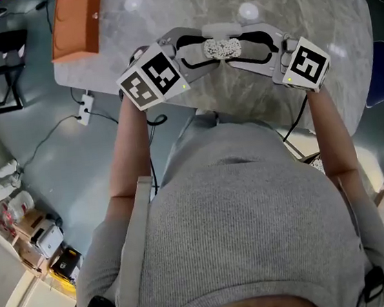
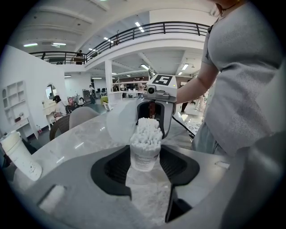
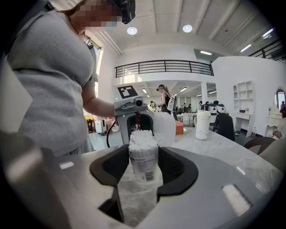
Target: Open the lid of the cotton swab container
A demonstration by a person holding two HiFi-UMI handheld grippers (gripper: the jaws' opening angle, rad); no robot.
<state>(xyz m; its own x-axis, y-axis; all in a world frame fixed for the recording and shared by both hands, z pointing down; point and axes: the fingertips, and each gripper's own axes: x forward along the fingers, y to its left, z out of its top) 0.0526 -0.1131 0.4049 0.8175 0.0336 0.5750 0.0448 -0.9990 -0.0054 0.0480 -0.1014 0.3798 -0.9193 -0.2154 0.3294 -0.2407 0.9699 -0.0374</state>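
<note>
A clear cotton swab container (image 1: 221,47), packed with white swabs, sits between my two grippers, which face each other over the marble table (image 1: 328,21). Its translucent lid (image 1: 221,29) hangs open off the far side, and shows at the container's left in the left gripper view (image 2: 119,127) and at its right in the right gripper view (image 3: 172,127). The left gripper (image 1: 202,52) has its dark pads against both sides of the container (image 2: 145,154). The right gripper (image 1: 243,48) grips the same container (image 3: 143,163) from the opposite side. The swab tips stand exposed.
An orange box (image 1: 75,21) lies at the table's far left corner. A white cylindrical canister (image 3: 202,125) stands on the table behind it, also seen low in the left gripper view (image 2: 20,154). A power strip (image 1: 86,108) and cables lie on the floor to the left.
</note>
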